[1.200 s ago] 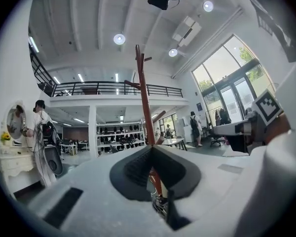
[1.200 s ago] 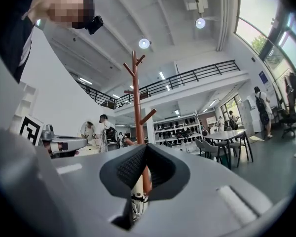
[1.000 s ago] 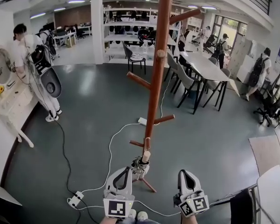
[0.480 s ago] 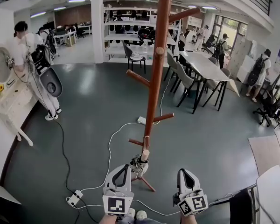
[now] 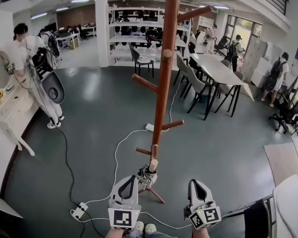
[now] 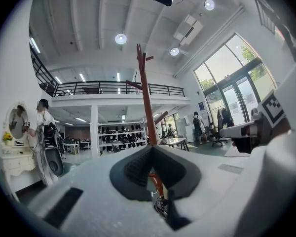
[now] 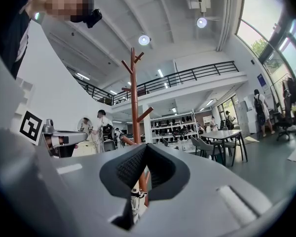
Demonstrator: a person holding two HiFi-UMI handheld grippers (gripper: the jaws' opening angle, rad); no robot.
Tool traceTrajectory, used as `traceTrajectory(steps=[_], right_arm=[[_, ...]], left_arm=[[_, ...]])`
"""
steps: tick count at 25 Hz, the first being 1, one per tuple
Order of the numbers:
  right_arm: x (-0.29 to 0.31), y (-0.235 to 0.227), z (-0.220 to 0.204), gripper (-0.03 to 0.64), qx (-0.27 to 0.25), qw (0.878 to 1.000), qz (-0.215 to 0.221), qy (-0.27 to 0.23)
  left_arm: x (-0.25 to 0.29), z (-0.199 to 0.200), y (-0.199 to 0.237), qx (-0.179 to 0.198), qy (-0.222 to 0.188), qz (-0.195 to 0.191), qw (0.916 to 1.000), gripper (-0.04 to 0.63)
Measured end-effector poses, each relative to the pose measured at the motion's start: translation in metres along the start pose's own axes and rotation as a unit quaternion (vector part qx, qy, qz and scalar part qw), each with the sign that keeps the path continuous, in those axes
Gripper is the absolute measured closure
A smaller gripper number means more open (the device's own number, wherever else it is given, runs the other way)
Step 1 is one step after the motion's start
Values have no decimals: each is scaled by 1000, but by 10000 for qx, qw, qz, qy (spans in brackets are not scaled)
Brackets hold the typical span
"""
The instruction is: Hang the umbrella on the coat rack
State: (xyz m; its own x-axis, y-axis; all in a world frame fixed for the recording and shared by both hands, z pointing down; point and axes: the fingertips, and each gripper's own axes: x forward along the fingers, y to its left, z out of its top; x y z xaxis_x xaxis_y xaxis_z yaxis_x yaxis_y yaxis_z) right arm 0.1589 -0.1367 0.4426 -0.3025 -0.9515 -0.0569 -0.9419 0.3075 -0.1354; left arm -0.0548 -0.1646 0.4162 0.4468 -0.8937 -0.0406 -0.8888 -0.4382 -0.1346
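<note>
A tall brown wooden coat rack (image 5: 164, 83) stands on the grey floor right ahead of me. A folded umbrella (image 5: 148, 175) with a pale handle hangs low on it, beside a short lower peg near the base. My left gripper (image 5: 131, 178) and right gripper (image 5: 196, 182) are side by side at the bottom of the head view, both short of the rack and apart from the umbrella. The left gripper (image 6: 153, 149) has its jaws together with nothing in them, the rack (image 6: 145, 102) and umbrella (image 6: 162, 205) beyond. The right gripper (image 7: 145, 147) looks the same, facing the rack (image 7: 134, 98).
A white cable and a power strip (image 5: 80, 211) lie on the floor left of the rack's base. A person (image 5: 35, 58) stands at a white dressing table (image 5: 12, 115) on the left. Tables and chairs (image 5: 213, 71) fill the right, shelves (image 5: 134, 33) the back.
</note>
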Motion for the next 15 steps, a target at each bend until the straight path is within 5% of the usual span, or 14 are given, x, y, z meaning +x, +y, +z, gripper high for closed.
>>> traceTrajectory(steps=[15], right_arm=[[4,2,-3,606,-30,9998,165,64]], left_arm=[[-2,-2,2,-23,48,71,10000,595]])
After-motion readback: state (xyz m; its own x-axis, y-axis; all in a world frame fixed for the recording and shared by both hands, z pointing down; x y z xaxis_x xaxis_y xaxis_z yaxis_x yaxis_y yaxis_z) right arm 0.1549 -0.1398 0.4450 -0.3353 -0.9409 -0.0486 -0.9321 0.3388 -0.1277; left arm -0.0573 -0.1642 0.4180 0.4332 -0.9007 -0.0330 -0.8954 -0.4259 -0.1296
